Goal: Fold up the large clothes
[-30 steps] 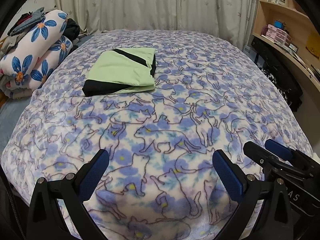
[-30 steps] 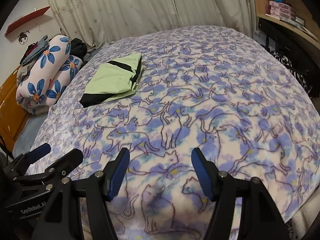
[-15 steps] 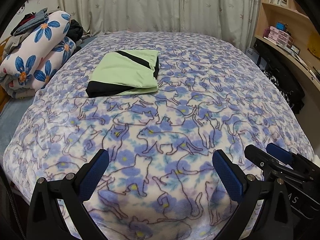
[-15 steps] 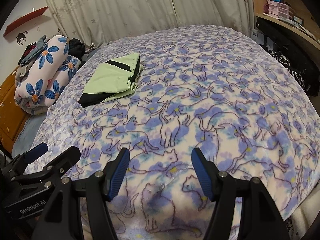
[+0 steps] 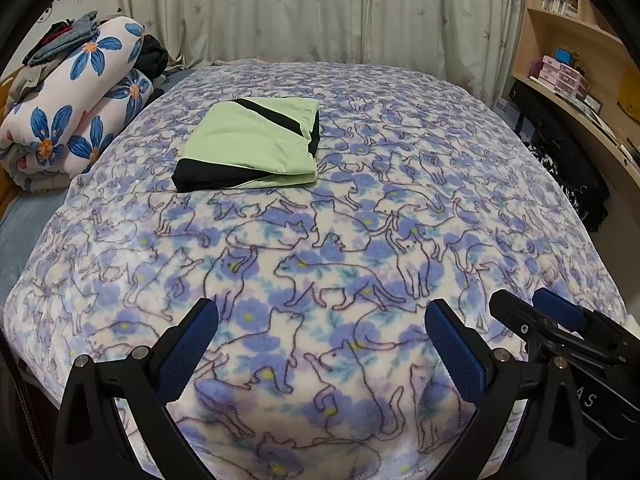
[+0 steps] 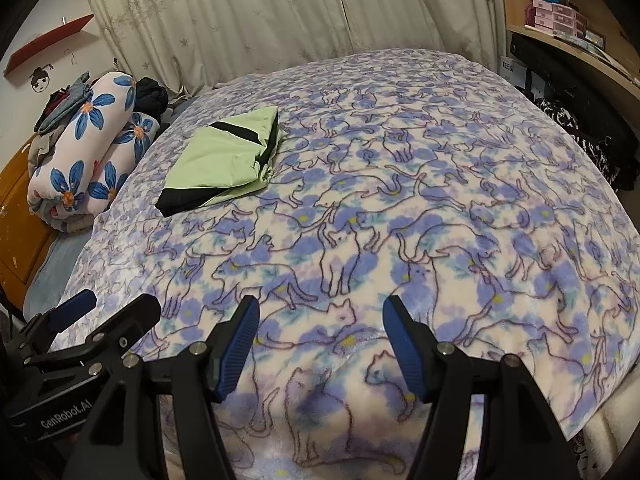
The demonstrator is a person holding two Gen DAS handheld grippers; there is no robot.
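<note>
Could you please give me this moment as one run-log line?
left gripper: open, empty | right gripper: open, empty | garment: folded on blanket, untouched

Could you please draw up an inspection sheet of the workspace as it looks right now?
Surface: bed covered by a cat-print blanket, spread flat.
Job's things: green and black garment lying folded on the far left part of the blanket, nothing on top of it.
Clutter: flowered rolled quilts stacked beside the bed at left, with dark clothes piled on and behind them.
Grippers: left tongs open and empty above the near blanket edge; right tongs open and empty beside them. Neither touches the garment.
Cables: nothing seen.
Surroundings: curtain behind the bed; wooden shelves at right holding small boxes and books.
</note>
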